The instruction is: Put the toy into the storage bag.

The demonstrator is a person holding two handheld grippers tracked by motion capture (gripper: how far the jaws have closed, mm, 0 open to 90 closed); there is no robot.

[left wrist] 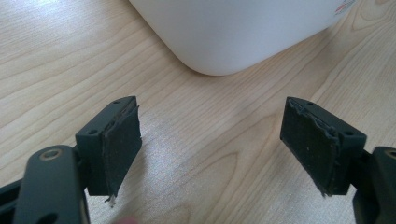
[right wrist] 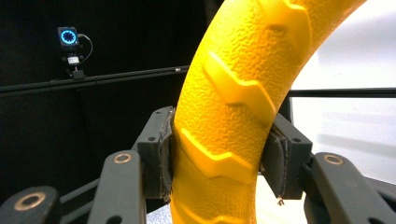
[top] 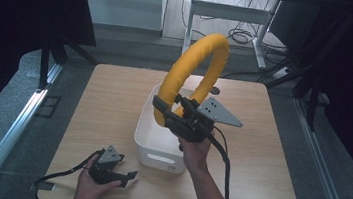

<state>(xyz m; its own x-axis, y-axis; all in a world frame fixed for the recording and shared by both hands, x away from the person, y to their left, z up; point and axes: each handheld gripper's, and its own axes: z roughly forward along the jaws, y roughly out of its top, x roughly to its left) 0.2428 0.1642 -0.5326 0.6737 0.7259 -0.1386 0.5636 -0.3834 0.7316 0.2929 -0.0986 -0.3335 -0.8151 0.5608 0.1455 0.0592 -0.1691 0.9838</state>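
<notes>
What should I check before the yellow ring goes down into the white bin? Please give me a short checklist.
1. Grip on the yellow ring: right hand-held gripper clamps it from both sides. Ok.
2. Ring free of the table: held upright above the white bin. Ok.
3. Bin interior free: the part in view looks empty, the rest is hidden behind the ring. Cannot tell.
4. Left hand-held gripper out of the way: open, low over the table beside the bin. Ok.
5. Ring fits flat inside the bin: looks too wide. Cannot tell.
</notes>
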